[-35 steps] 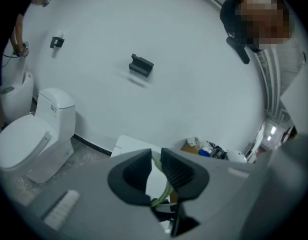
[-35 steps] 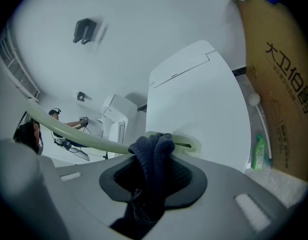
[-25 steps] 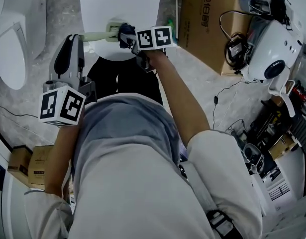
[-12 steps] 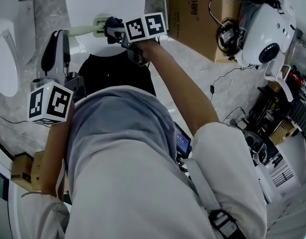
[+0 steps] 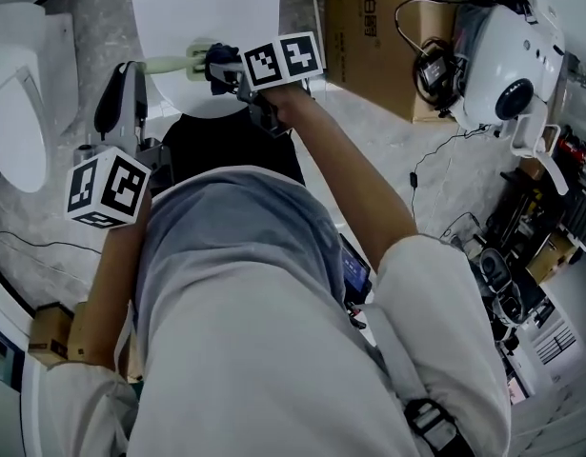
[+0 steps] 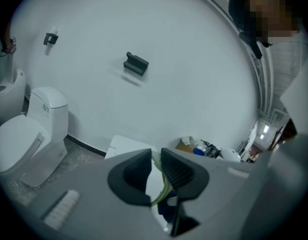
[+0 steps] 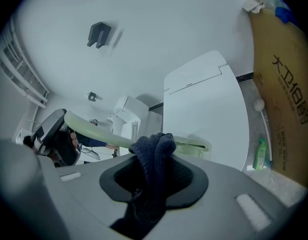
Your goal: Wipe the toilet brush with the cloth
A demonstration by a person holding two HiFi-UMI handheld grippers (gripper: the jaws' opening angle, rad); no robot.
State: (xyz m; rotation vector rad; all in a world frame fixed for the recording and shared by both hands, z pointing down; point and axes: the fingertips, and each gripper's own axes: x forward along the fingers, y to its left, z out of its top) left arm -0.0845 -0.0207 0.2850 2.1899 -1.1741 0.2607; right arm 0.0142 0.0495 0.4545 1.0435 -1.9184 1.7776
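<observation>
left tongs clench the toilet brush; right gripper view shows right tongs pinching the cloth over its handle.

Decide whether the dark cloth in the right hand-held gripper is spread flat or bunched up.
Bunched up: the cloth hangs in thick folds, pinched by the right hand-held gripper, its top against the toilet brush handle.

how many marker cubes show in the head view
2. One cube at lower left on the left hand-held gripper; the other cube near the top on the right hand-held gripper. None seems hidden.
</observation>
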